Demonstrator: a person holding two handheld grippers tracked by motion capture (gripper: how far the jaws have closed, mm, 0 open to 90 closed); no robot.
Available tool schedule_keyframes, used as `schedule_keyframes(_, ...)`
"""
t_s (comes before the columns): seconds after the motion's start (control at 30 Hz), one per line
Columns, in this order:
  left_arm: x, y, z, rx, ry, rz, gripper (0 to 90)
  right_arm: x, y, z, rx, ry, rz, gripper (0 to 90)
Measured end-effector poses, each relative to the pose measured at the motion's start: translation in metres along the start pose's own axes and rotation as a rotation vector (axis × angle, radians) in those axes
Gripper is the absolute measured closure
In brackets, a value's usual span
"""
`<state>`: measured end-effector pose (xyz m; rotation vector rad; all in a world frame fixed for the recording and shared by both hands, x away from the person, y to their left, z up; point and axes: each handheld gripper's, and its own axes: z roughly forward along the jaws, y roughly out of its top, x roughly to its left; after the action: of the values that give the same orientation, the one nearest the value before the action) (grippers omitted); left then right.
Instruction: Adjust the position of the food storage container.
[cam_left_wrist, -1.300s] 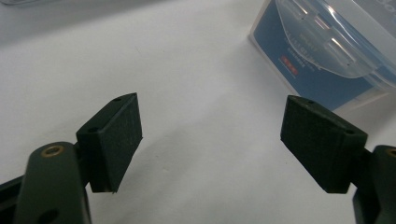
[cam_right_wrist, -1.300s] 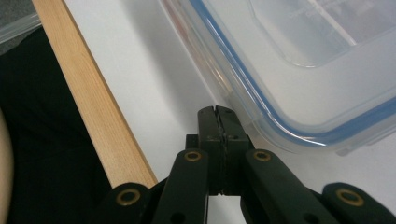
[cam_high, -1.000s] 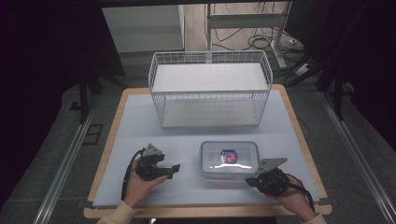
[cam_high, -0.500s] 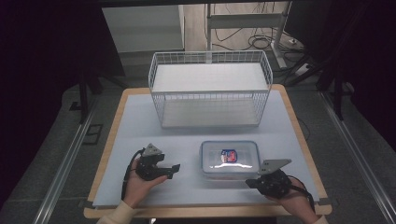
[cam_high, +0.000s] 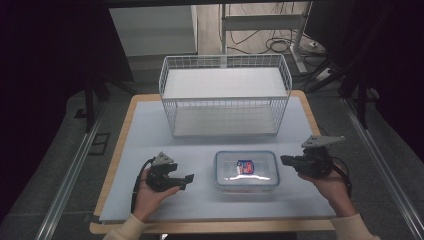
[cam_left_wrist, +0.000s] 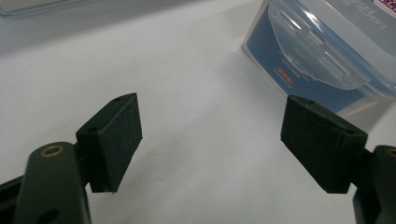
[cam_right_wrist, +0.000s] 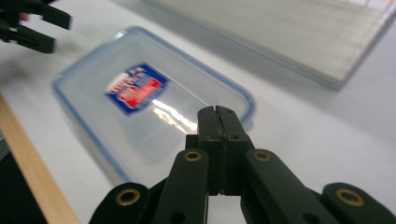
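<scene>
A clear plastic container (cam_high: 246, 170) with a blue-rimmed lid (red-and-blue label on top) lies flat at the table's (cam_high: 150, 125) near centre, in front of a white wire basket (cam_high: 225, 95). The left gripper (cam_high: 189, 179), w/ jaws spread wide and holding nothing, sits just left of it. The right gripper (cam_high: 283, 160), jaws pressed together and empty, hovers beside the container's right edge.
</scene>
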<state>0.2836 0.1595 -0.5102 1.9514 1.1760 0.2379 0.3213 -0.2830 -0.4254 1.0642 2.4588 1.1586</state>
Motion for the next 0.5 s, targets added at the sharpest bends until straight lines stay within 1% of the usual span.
schedule_keyframes(0.03,0.000,0.000,0.000,0.000,0.000,0.000,20.4,0.000,0.000,0.000,0.000,0.000,0.000,89.7)
schedule_keyframes(0.07,-0.001,0.000,0.000,0.001,0.008,0.001,20.5,-0.005,-0.005,0.005,0.017,-0.005,0.016,89.7)
schedule_keyframes(0.1,-0.001,0.000,0.000,0.001,0.008,0.001,20.6,-0.005,-0.005,0.005,0.017,-0.005,0.016,89.7)
schedule_keyframes(0.17,-0.002,0.001,0.000,0.000,0.015,0.008,20.7,-0.009,-0.010,0.007,0.032,0.001,0.034,89.3)
schedule_keyframes(0.23,-0.003,0.002,-0.001,-0.006,0.011,0.003,20.7,-0.012,-0.013,0.008,0.036,0.004,0.051,87.2)
schedule_keyframes(0.27,-0.004,0.003,-0.001,-0.005,0.009,0.001,20.6,-0.014,-0.014,0.007,0.031,0.008,0.066,83.0)
schedule_keyframes(0.3,-0.004,0.003,-0.002,-0.008,0.000,-0.006,20.6,-0.014,-0.014,0.007,0.031,0.008,0.066,83.0)
schedule_keyframes(0.33,-0.004,0.004,-0.002,-0.010,-0.012,-0.014,20.6,-0.014,-0.014,0.007,0.027,0.011,0.071,78.6)
schedule_keyframes(0.37,-0.005,0.004,-0.003,-0.012,-0.021,-0.020,20.5,-0.015,-0.015,0.007,0.022,0.011,0.075,69.3)
schedule_keyframes(0.4,-0.006,0.006,-0.004,-0.017,-0.033,-0.027,20.5,-0.015,-0.014,0.007,0.013,0.014,0.083,51.4)
schedule_keyframes(0.47,-0.007,0.009,-0.006,-0.027,-0.044,-0.034,20.4,-0.015,-0.014,0.006,-0.007,0.015,0.090,40.4)
schedule_keyframes(0.5,-0.007,0.009,-0.006,-0.027,-0.044,-0.034,20.3,-0.015,-0.014,0.006,-0.007,0.015,0.090,40.4)
